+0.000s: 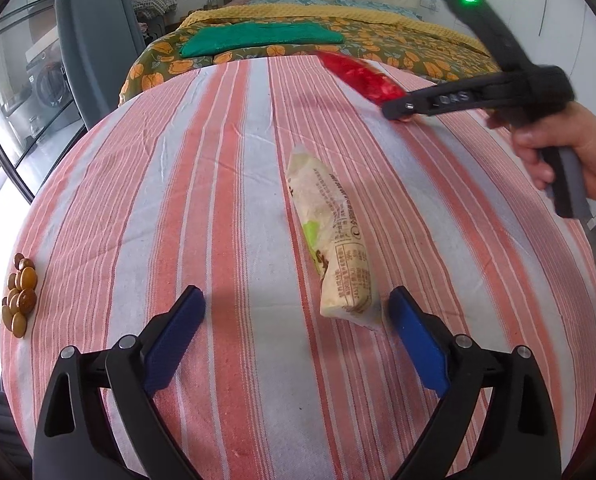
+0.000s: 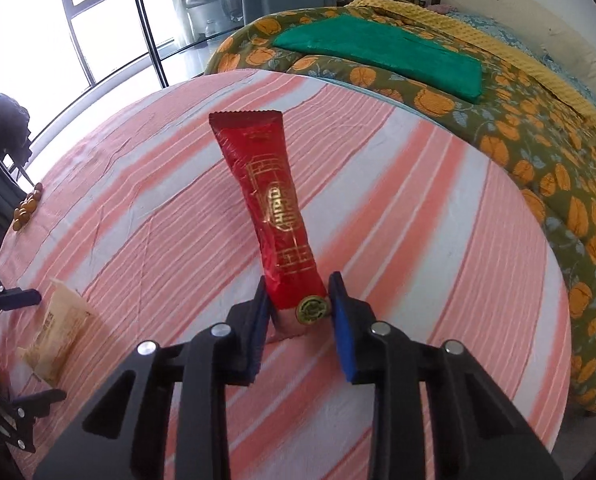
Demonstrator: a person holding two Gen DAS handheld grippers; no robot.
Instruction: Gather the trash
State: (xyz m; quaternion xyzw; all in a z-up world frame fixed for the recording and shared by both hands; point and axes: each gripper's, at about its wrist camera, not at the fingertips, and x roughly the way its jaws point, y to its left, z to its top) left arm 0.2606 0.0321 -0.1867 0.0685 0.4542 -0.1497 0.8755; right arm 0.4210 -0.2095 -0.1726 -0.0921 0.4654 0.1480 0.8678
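A striped tablecloth covers the table beside a quilted bed. The right gripper pinches the near end of a red sachet, whose bottom edge hides between the pads. The left gripper gapes wide around a beige wrapper, not touching it. Brown beads sit at the cloth's edge, tiny in the right view.

Bright daylight floods from the blown-out window; fisheye edges bend, right tool motion-blurred.
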